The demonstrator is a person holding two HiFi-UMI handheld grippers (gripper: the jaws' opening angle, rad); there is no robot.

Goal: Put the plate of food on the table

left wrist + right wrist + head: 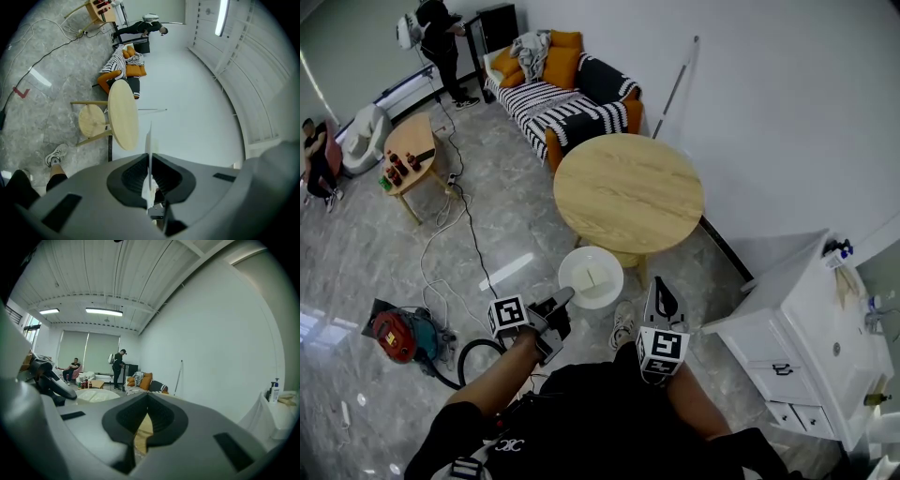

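Observation:
A white plate [591, 277] with pale food on it hangs level over the floor, just short of the round wooden table [628, 192]. My left gripper [562, 302] is shut on the plate's near rim. In the left gripper view the plate [150, 140] shows edge-on as a thin white line pinched between the jaws of the left gripper [150, 183], with the table [123, 115] beyond. My right gripper [661, 292] is to the right of the plate, shut and holding nothing. In the right gripper view the right gripper [146, 404] faces the table, with the plate [96, 395] at left.
A striped sofa [572, 89] stands behind the table and a pole [675, 84] leans on the wall. A white cabinet [806, 337] is at right. A wooden stool [93, 121] sits under the table. A red machine [394, 333] and cables lie on the floor at left.

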